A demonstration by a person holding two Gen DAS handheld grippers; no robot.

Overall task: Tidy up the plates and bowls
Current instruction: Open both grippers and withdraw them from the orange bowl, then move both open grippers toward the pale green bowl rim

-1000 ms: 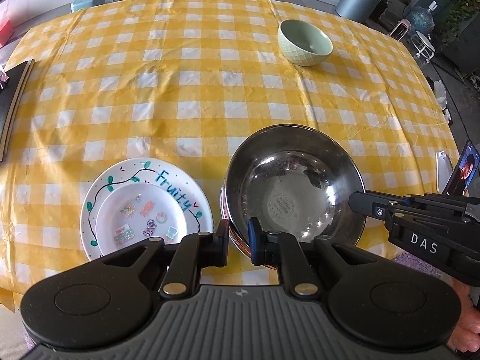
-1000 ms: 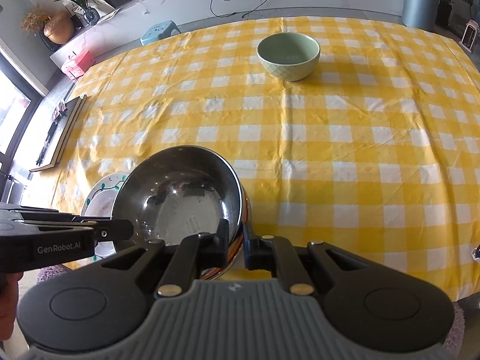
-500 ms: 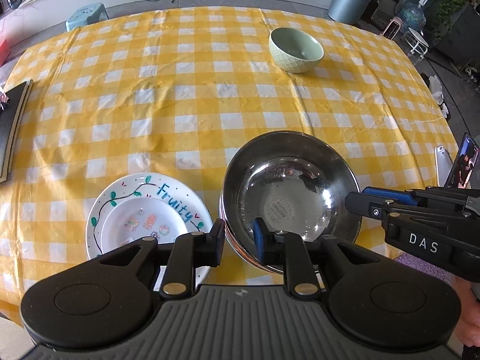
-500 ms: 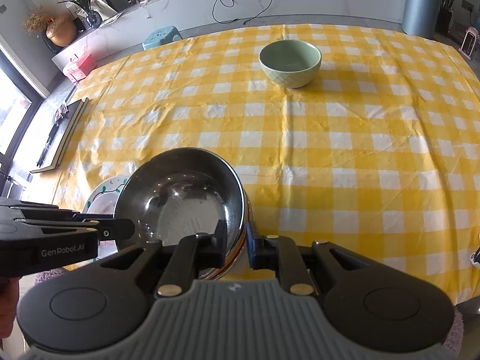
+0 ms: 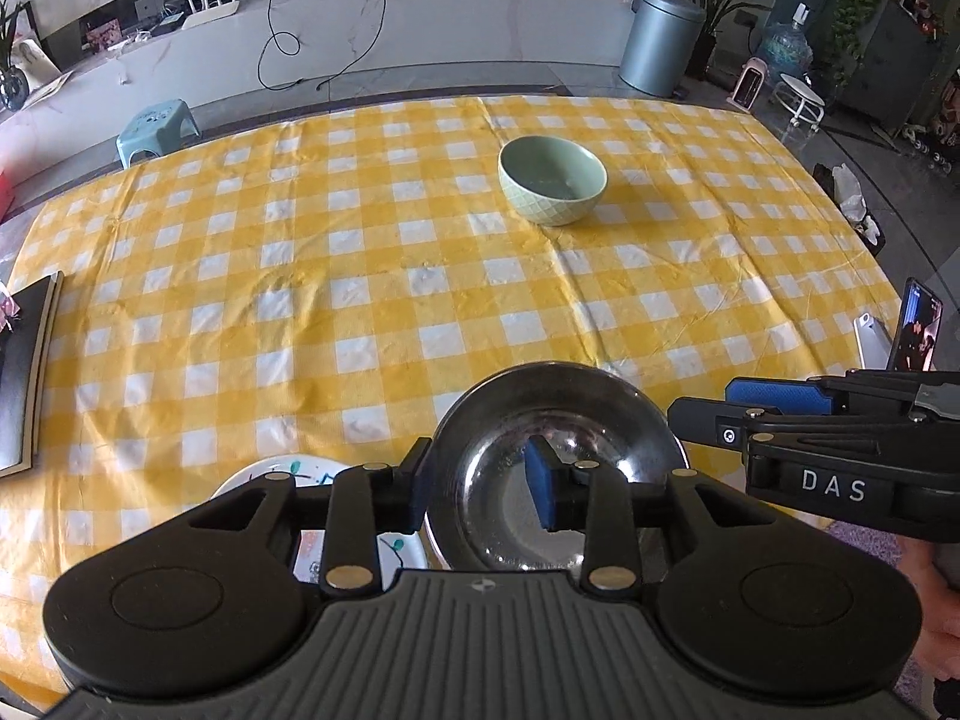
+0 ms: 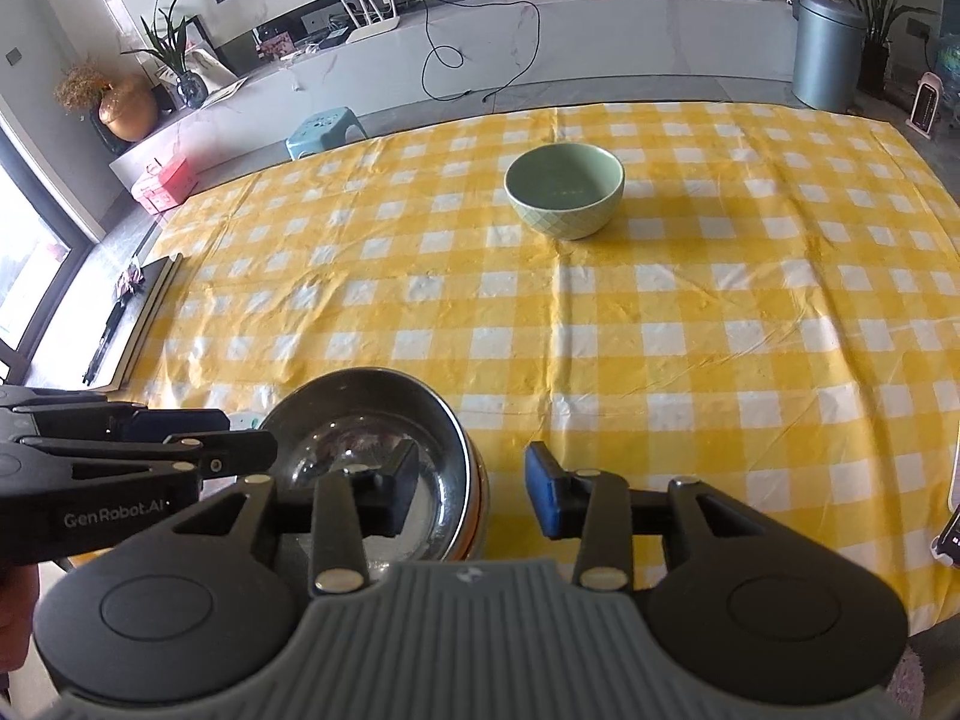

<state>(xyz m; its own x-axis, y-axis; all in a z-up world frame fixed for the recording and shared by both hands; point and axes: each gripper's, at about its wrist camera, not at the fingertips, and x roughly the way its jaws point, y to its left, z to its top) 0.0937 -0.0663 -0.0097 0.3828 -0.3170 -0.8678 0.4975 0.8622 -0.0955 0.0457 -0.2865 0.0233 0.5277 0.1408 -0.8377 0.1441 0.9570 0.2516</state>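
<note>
Both grippers have let go of the steel bowl [image 5: 558,420], which sits near the table's front edge beside the painted plate [image 5: 312,471]. Left gripper [image 5: 480,489] and right gripper [image 6: 471,495] straddle its rim, jaws opening, pads clear.

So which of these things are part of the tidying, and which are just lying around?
Part of the job:
steel bowl
green bowl
painted plate
left gripper and right gripper, both opening, rim between the fingers

Lying about:
phone
stool
bin
black board
</note>
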